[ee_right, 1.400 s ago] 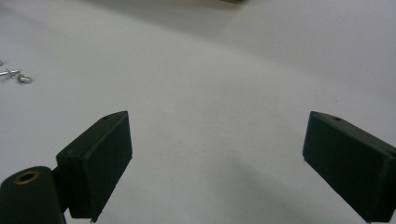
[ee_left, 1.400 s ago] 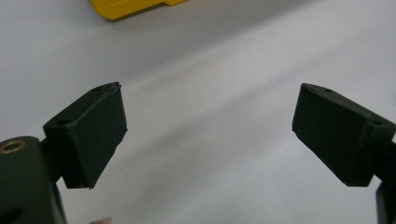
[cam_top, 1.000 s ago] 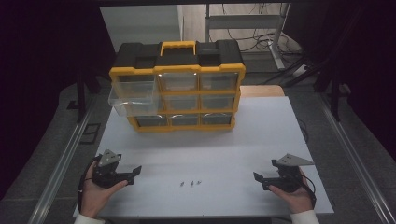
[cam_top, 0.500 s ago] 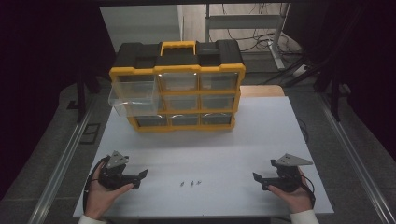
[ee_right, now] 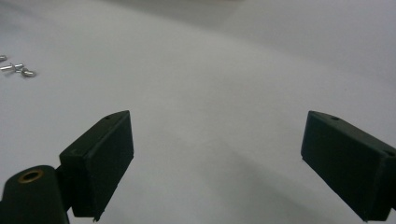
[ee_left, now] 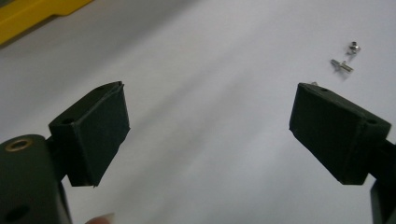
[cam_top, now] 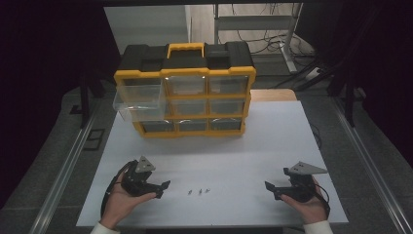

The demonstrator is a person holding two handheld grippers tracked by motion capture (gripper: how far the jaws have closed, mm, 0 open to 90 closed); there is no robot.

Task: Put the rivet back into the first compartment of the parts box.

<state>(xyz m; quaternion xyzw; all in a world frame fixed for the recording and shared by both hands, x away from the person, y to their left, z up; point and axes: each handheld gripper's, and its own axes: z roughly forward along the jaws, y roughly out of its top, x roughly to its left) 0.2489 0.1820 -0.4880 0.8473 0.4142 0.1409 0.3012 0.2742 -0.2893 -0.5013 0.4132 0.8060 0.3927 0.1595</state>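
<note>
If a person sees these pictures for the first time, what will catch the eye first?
First, the yellow and black drawer cabinet at the far side of the white table, with its top-left clear drawer pulled out. Next, the small metal screws near the front edge, lying between the open left gripper and the open right gripper.

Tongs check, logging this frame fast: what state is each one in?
Left tongs: open, holding nothing.
Right tongs: open, holding nothing.
</note>
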